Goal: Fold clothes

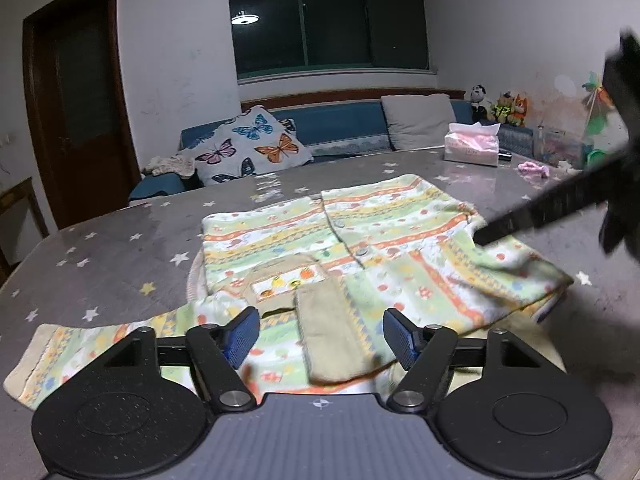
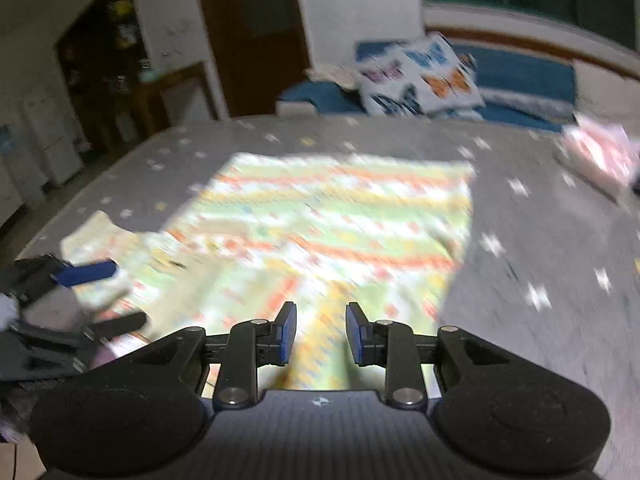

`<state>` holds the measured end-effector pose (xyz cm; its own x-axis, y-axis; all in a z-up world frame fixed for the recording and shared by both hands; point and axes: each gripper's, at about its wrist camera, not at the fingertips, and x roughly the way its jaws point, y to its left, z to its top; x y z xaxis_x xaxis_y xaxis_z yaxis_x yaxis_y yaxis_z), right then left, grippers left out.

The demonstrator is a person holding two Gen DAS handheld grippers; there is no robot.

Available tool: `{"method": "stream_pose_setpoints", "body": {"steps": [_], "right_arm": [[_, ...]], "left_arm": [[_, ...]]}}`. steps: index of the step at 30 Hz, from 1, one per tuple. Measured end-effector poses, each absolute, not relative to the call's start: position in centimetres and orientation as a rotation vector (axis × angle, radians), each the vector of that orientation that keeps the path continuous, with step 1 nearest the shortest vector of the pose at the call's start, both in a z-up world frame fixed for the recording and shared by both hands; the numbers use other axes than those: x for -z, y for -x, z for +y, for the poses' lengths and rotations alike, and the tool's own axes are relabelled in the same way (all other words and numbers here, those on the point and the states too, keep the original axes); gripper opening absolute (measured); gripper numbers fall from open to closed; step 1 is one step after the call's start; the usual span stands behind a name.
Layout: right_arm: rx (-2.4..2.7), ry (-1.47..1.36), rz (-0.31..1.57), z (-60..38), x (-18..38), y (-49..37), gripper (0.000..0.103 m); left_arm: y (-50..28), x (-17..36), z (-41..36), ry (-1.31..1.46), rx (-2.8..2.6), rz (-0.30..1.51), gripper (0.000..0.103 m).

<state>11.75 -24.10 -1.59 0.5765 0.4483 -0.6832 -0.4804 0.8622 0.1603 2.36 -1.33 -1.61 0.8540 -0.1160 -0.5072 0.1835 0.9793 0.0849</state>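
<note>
A patterned garment was spread on a star-printed table in a dim living room.

The room was bounded by white walls, a dark window [image 1: 328,24] in which a ceiling lamp was reflected, and a brown door [image 1: 76,96] at the left. A blue sofa [image 1: 340,124] was set under the window, with a butterfly cushion [image 1: 256,144] and a grey cushion [image 1: 418,120] laid on it. The grey table [image 1: 120,248] was covered with white and yellow stars; a tissue box [image 1: 472,144] and soft toys [image 1: 508,108] were seen at its far right. The striped garment [image 1: 360,248] was laid flat mid-table, one sleeve stretched left. The left gripper [image 1: 320,336] was held with jaws apart above the collar, nothing clamped. The right gripper [image 2: 321,334] was held narrowly parted over the blurred cloth, nothing gripped.
</note>
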Motion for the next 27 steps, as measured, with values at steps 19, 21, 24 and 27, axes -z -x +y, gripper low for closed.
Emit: {"method": "stream_pose_setpoints", "body": {"steps": [19,21,24,27], "right_arm": [[-0.465,0.062,0.802,-25.5,3.9,-15.1,0.026],[-0.464,0.080,0.795,-25.1,3.5,-14.7,0.026],[-0.507,0.101,0.785,-24.0,3.0,-13.8,0.027],[-0.579,0.117,0.772,-22.3,2.5,-12.6,0.028]], "left_arm": [[-7.4,4.1,-2.2,-0.112,0.188,0.636,0.023],[-7.2,4.1,-2.0,-0.111,0.182,0.636,0.023],[-6.9,4.1,-1.7,-0.109,0.173,0.633,0.025],[-6.3,3.9,-1.4,-0.099,0.168,0.625,0.026]]}}
